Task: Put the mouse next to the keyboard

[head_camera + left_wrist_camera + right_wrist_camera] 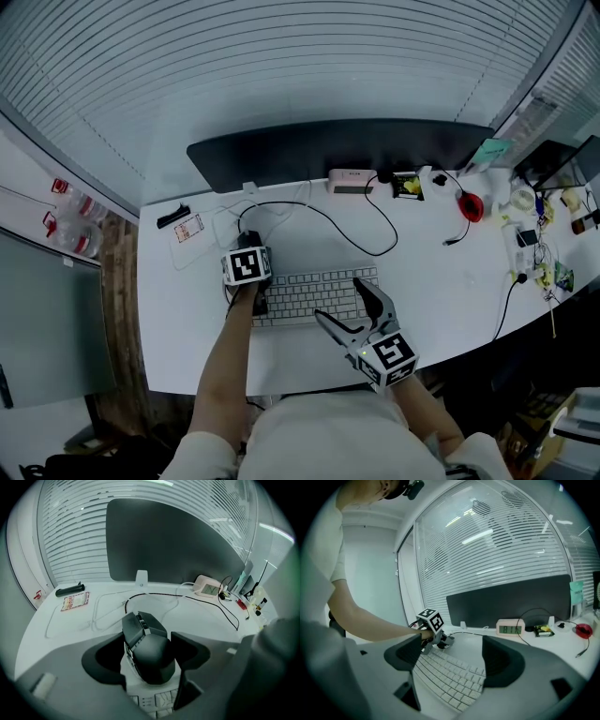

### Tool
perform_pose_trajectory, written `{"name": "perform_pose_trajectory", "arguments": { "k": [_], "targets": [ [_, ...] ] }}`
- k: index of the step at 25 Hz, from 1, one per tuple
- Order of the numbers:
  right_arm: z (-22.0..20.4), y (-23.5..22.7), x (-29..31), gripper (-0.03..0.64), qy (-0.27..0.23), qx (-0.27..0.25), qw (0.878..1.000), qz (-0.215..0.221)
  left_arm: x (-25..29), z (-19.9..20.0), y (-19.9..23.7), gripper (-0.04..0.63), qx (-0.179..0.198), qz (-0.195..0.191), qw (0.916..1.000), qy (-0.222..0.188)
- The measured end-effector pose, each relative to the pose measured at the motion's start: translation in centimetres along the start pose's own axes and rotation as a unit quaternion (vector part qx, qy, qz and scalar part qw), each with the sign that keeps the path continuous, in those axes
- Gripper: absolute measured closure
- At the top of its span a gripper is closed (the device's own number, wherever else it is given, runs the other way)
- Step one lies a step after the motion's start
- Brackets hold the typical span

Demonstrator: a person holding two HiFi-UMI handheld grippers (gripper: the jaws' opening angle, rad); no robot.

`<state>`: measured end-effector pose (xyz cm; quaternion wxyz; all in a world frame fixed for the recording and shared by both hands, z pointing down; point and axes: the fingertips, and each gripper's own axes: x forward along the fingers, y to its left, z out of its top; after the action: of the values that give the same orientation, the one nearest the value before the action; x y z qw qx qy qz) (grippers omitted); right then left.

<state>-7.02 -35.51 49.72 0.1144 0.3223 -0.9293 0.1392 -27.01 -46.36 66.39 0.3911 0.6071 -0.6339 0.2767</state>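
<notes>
A: Black mouse point(149, 654) between the jaws of the left gripper point(148, 663), nose toward 11 o'clock and tail toward 5 in that gripper's view. Clamped?

B: Seems so: pads against both flanks, jaws spread wide for such a broad body, but hard to be sure on the left flank.

A: And relative to the keyboard point(314, 295)?

B: At its 9 o'clock end in the head view, by the far left corner, with keys showing just below the tail. Bare desk point(187, 319) further toward 9 o'clock, so probably only a short shift that way and down.

A: Right gripper point(337, 298)?

B: Open and empty, above the keyboard's 4 o'clock part, aimed toward 10 o'clock. Farther from the mouse, so likely not needed.

A: Anything in the way?

B: Black cable point(366, 220) starting just ahead of the nose and running off toward 2 o'clock, white cable point(101, 609) looped at 10. Black pen point(173, 217) and printed packet point(187, 228) also near 10 o'clock, well apart.
</notes>
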Motion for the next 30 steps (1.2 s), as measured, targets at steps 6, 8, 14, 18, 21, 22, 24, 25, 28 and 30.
{"name": "perform_pose_trajectory", "arguments": {
  "k": [6,8,14,18,21,22,24,25,28,30],
  "targets": [
    [0.0,1.5,-0.7,0.222,-0.006,-0.003,1.000,0.001,-2.0,0.4,0.0,0.285,0.008,-0.013,0.9994,-0.030],
    [0.0,2.1,-0.9,0.222,-0.007,-0.004,1.000,0.001,-2.8,0.4,-0.4,0.287,0.003,-0.025,0.9990,-0.038],
    [-0.3,4.4,-1.9,0.222,-0.016,-0.007,1.000,0.001,-6.1,0.5,-1.1,0.293,0.002,-0.050,0.9955,-0.081],
    [-0.6,6.0,-2.6,0.222,-0.024,-0.012,1.000,-0.005,-8.3,0.2,-1.5,0.296,0.004,-0.069,0.9918,-0.107],
    [-0.9,7.5,-3.3,0.222,-0.030,-0.015,0.999,-0.012,-9.9,-0.9,-1.7,0.299,0.008,-0.081,0.9894,-0.120],
    [-0.9,8.0,-3.5,0.222,-0.033,-0.015,0.999,-0.015,-10.4,-1.3,-1.7,0.299,0.012,-0.084,0.9887,-0.124],
    [-1.0,8.9,-4.0,0.222,-0.036,-0.016,0.999,-0.021,-11.3,-2.1,-1.9,0.299,0.020,-0.092,0.9868,-0.132],
    [-1.1,9.3,-4.2,0.222,-0.037,-0.016,0.999,-0.024,-11.8,-2.5,-2.0,0.301,0.023,-0.096,0.9857,-0.136],
    [-1.4,10.5,-4.9,0.222,-0.039,-0.017,0.999,-0.033,-13.4,-3.5,-2.2,0.301,0.028,-0.109,0.9818,-0.153],
    [-1.5,11.5,-5.5,0.222,-0.042,-0.019,0.998,-0.038,-14.7,-4.0,-2.2,0.302,0.030,-0.117,0.9789,-0.165]
  ]
}}
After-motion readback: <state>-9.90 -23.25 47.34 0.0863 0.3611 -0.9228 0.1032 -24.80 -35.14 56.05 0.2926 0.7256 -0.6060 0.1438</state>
